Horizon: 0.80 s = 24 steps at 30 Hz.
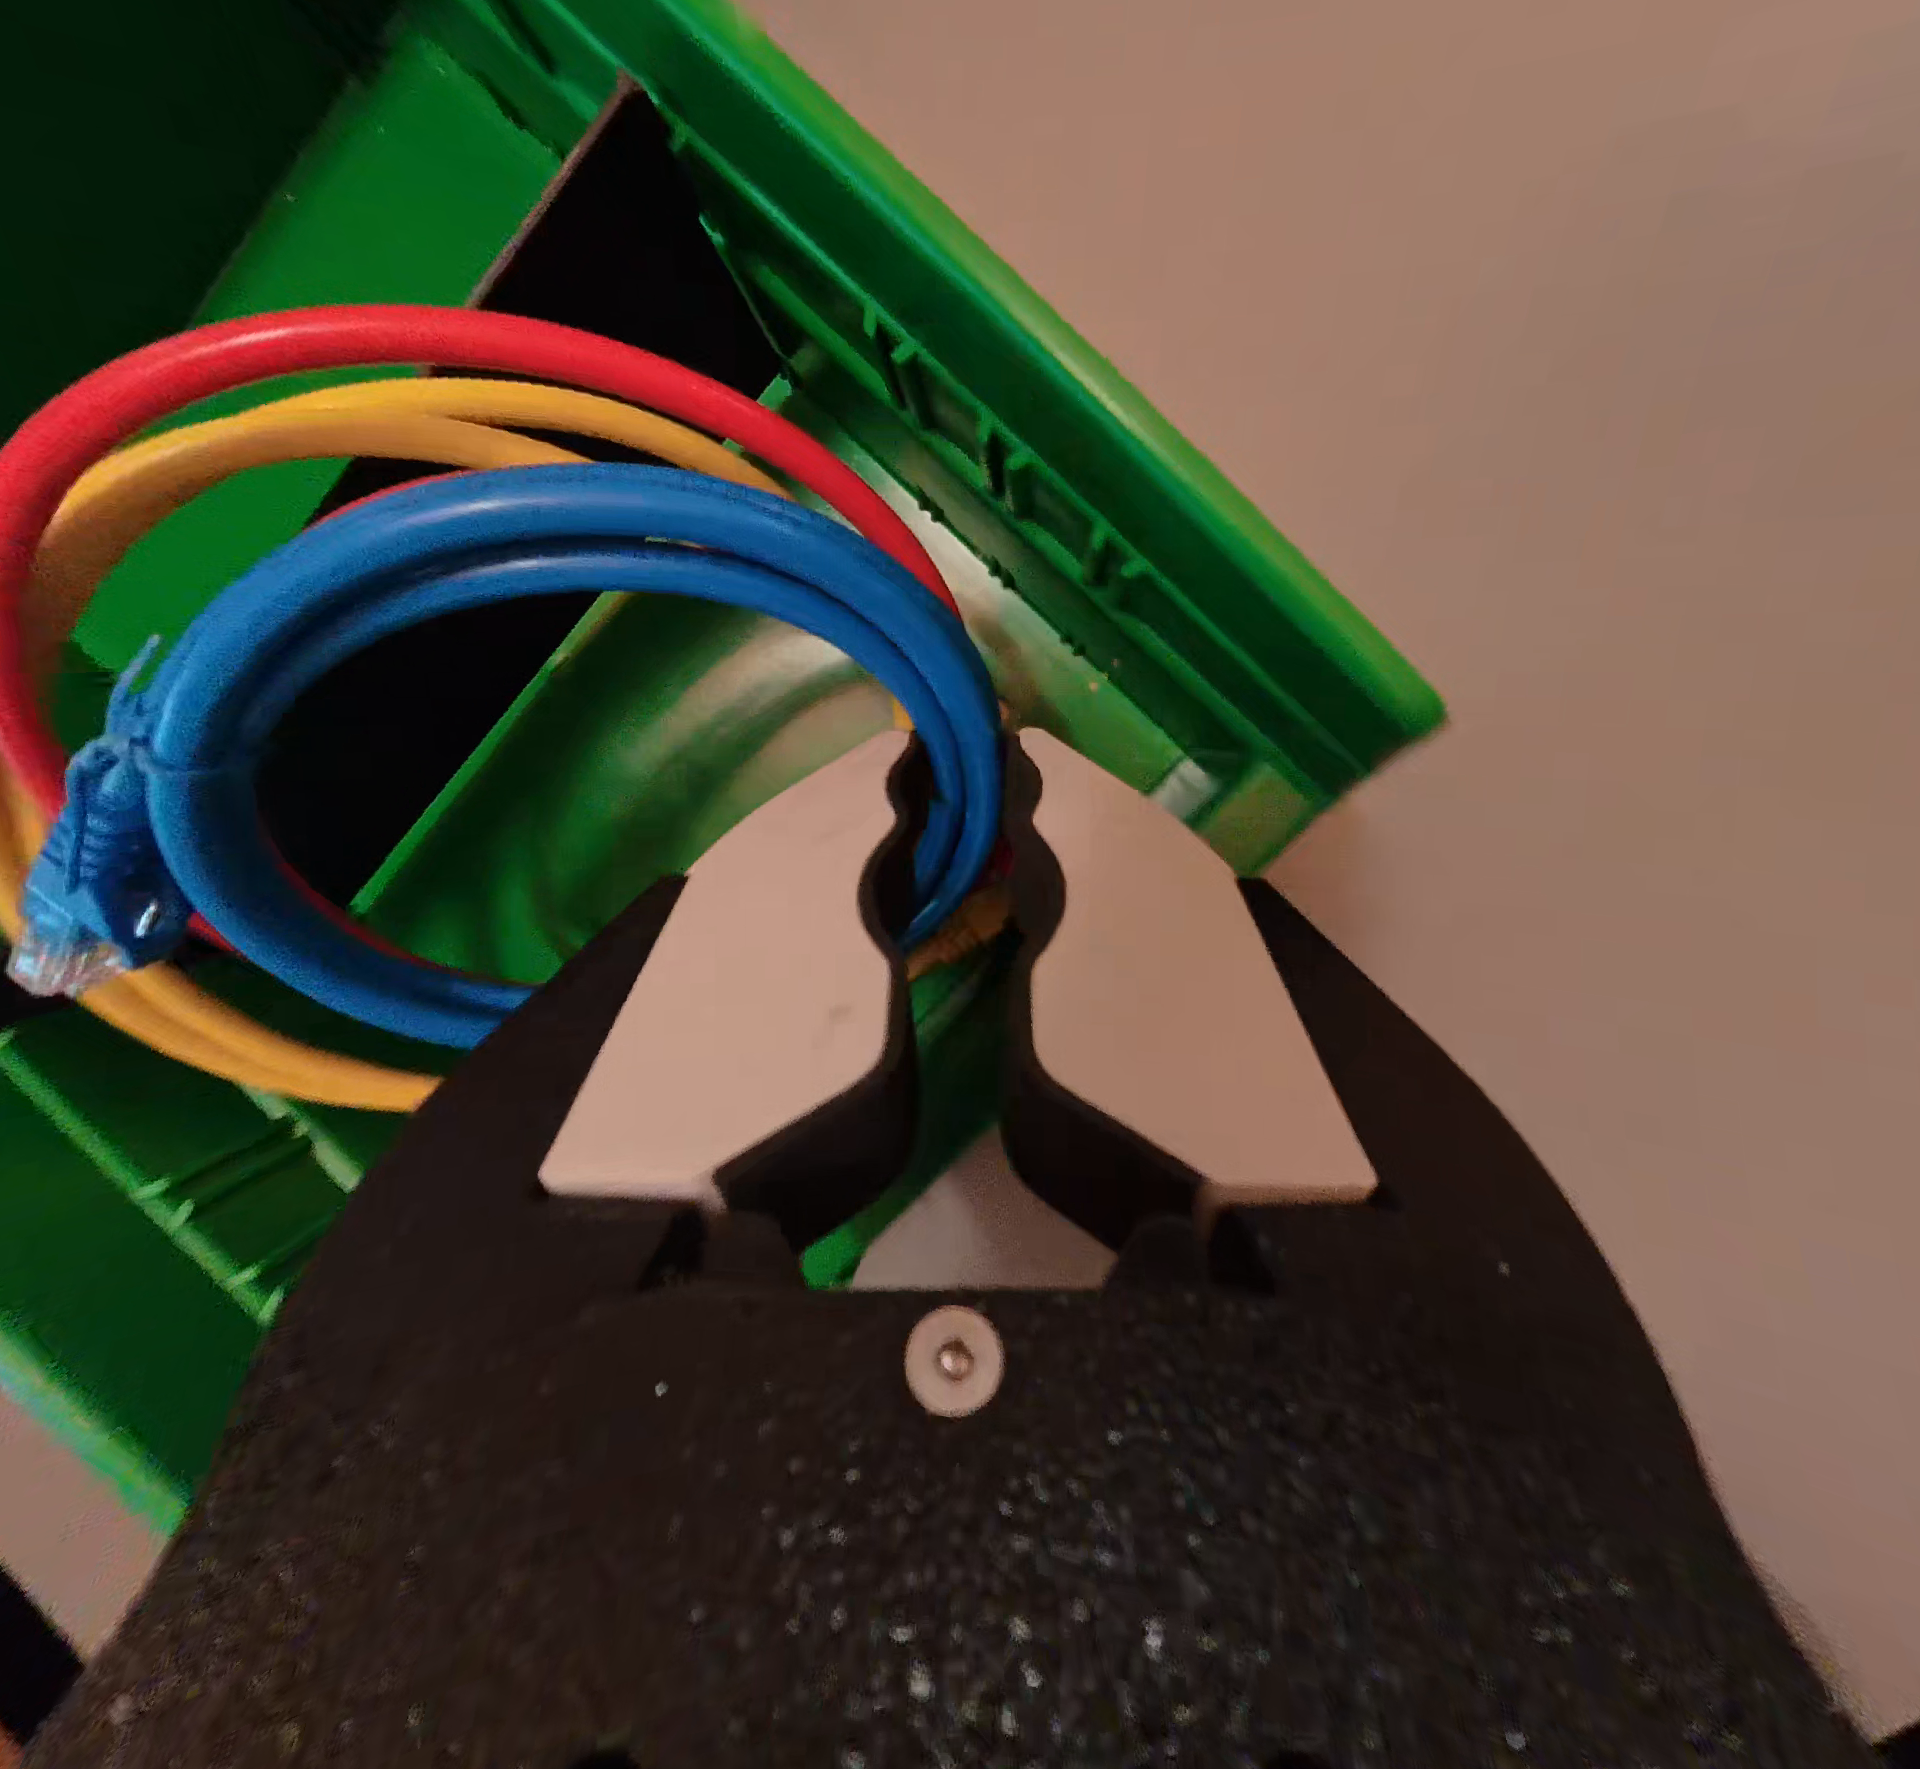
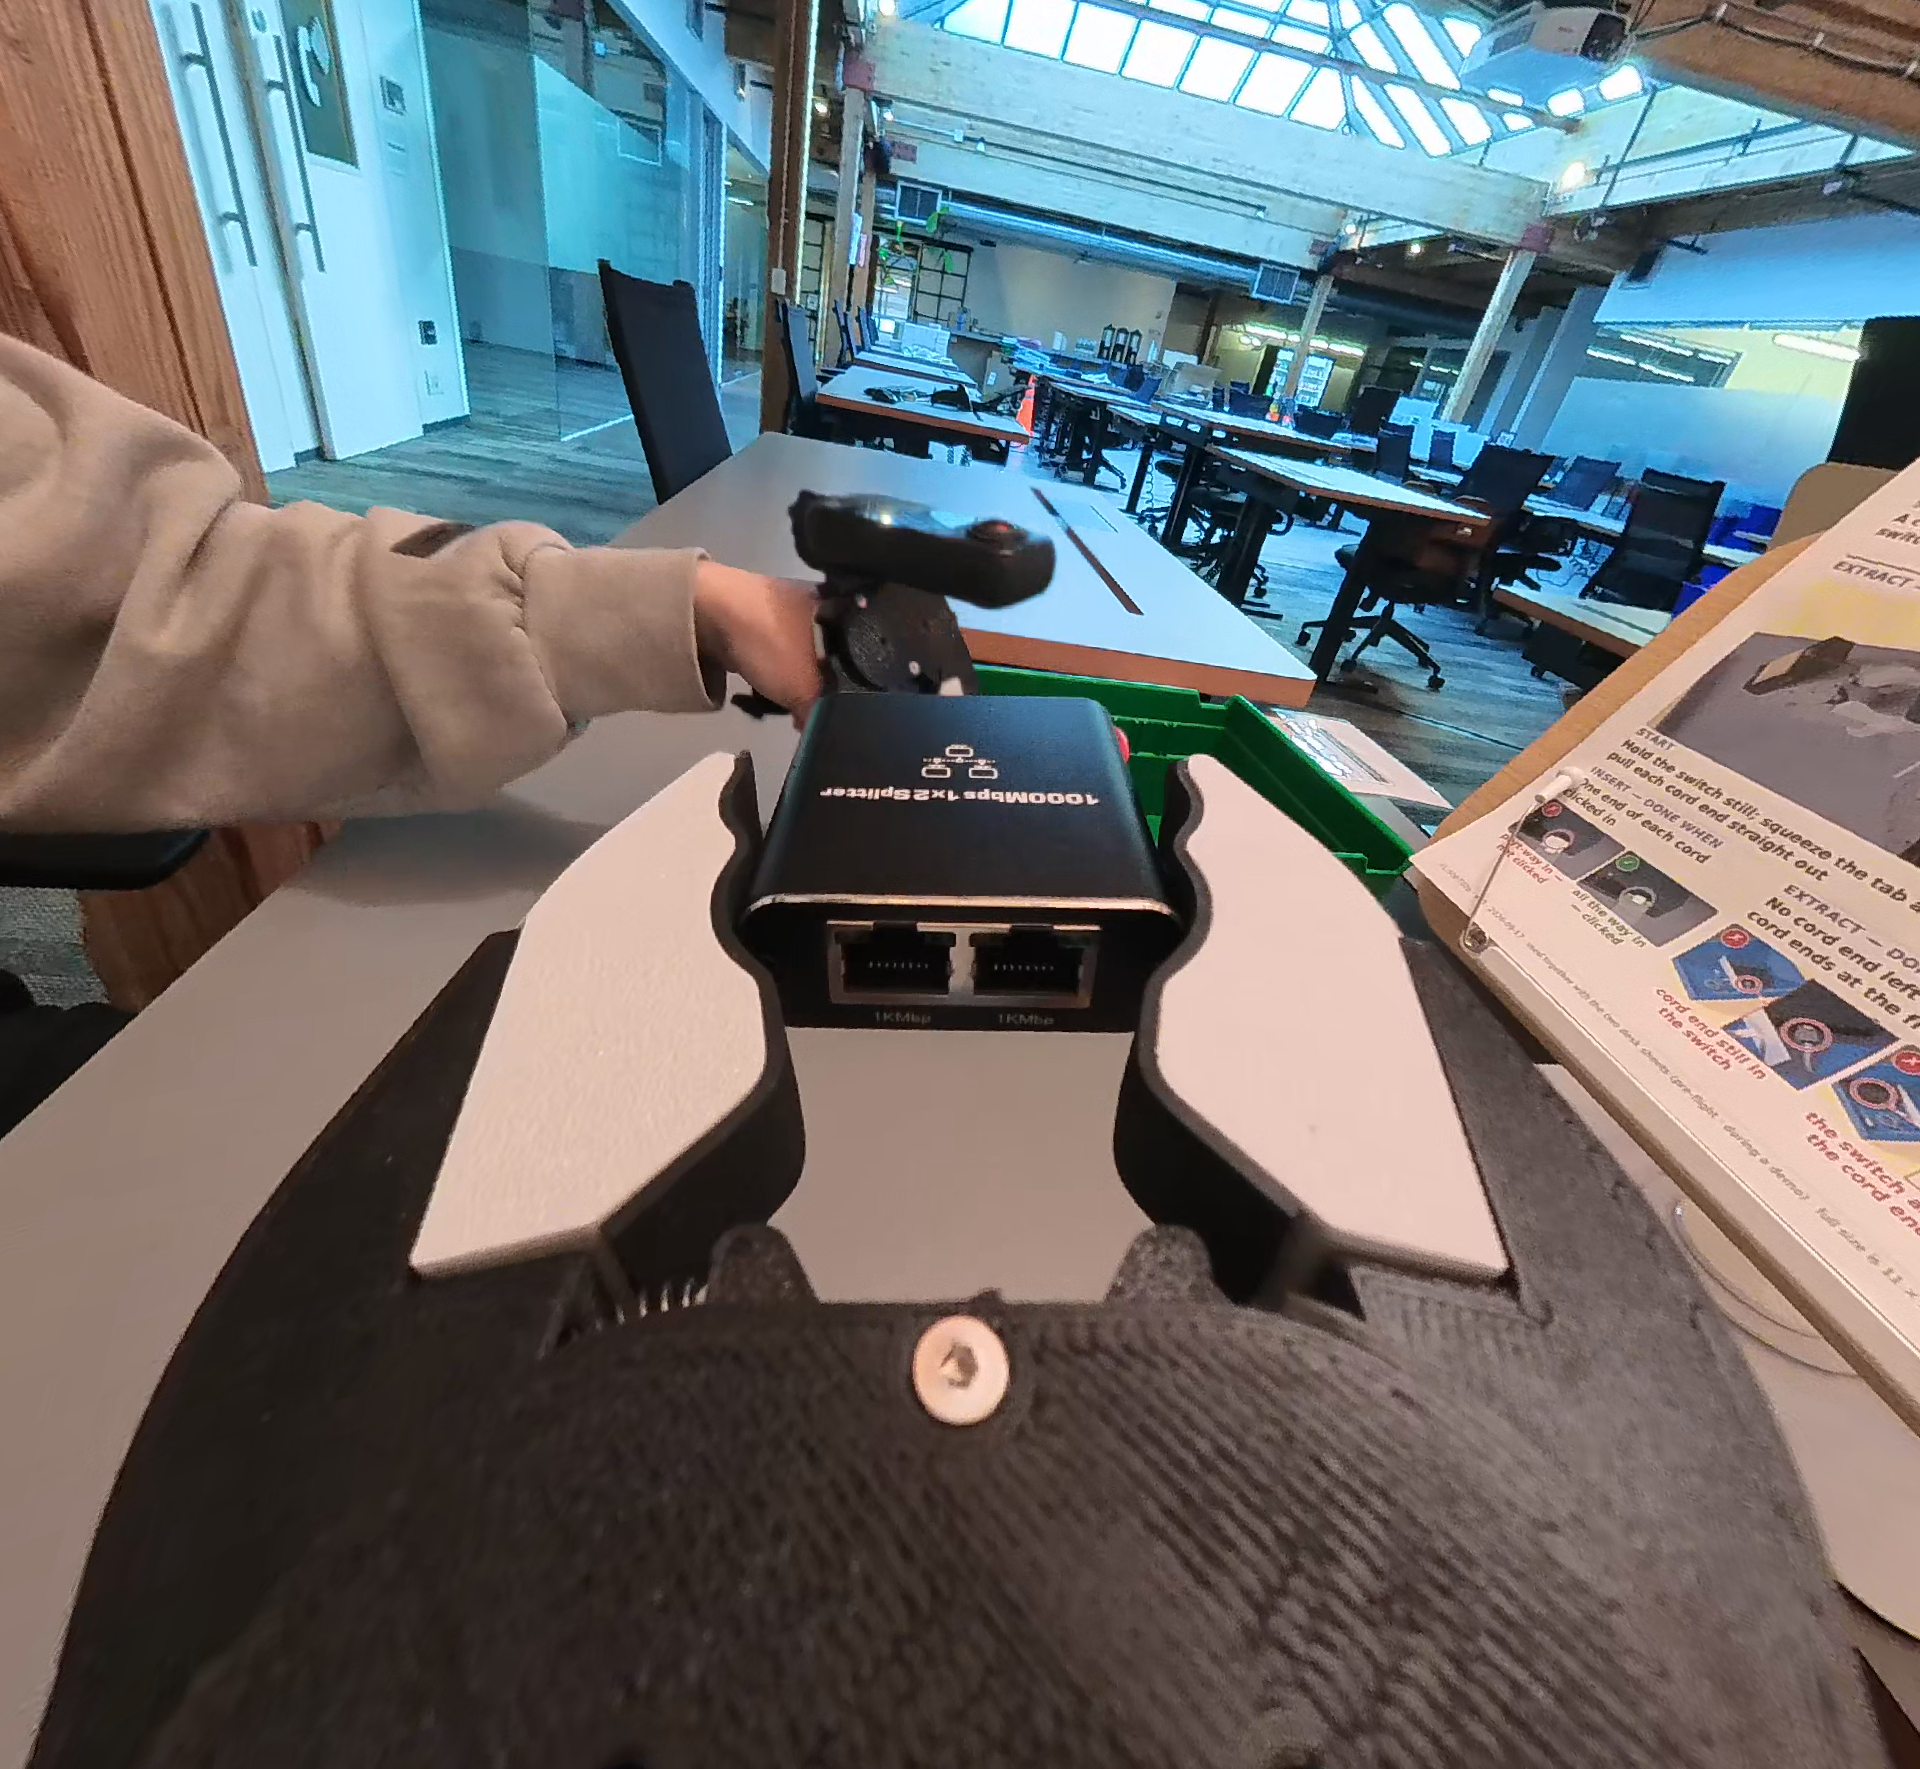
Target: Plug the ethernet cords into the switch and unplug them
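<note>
Ethernet cords (image 1: 582, 524), coiled and pinched in the closed left gripper (image 1: 961, 846) over the green bin (image 1: 1039, 431), lie beyond the switch (image 2: 961, 846), which the right gripper (image 2: 961, 898) clamps with ports facing its camera.

A bundle of coiled ethernet cords, one glossy red (image 1: 343, 337), one yellow (image 1: 312, 426) and one blue (image 1: 582, 524), hangs looped over a green plastic bin (image 1: 935, 285), pinched on its right side between black fingers. The blue cord's clear-tipped plug (image 1: 78, 930) points down-left. The small black metal switch box (image 2: 961, 810), white markings on top, lies flat and clamped, its two empty ports (image 2: 961, 963) facing the camera
</note>
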Available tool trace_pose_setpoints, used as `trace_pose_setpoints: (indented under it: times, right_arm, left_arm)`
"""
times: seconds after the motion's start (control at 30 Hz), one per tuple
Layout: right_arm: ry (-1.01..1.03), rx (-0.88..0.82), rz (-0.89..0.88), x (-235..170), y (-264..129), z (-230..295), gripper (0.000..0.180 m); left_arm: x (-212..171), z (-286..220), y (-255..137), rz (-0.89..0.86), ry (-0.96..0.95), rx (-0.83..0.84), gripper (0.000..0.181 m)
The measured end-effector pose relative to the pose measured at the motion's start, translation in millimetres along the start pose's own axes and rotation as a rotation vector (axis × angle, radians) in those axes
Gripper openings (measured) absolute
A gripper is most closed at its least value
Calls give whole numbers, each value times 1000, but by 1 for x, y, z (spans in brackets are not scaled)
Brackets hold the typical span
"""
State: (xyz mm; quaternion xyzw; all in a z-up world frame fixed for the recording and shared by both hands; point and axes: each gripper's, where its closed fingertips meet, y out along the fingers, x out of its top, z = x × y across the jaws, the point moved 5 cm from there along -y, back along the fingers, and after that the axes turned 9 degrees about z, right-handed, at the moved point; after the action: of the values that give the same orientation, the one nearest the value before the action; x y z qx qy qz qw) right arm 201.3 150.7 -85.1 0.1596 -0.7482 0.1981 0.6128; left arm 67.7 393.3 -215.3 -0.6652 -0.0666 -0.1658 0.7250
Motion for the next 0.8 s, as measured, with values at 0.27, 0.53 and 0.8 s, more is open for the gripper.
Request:
trace_pose_setpoints:
  times: [0.27,0.53,0.8]
  right_arm:
    - [100,194,-248,14,-19,6,75]
    - [101,257,-299,15,-25,10,75]
    - [83,227,-255,13,-24,9,75]
  left_arm:
    - [-11,-24,-64,67,265,62,13]
    - [-15,-18,-37,100,271,-14,11]
    - [-25,-2,-45,64,394,71,14]
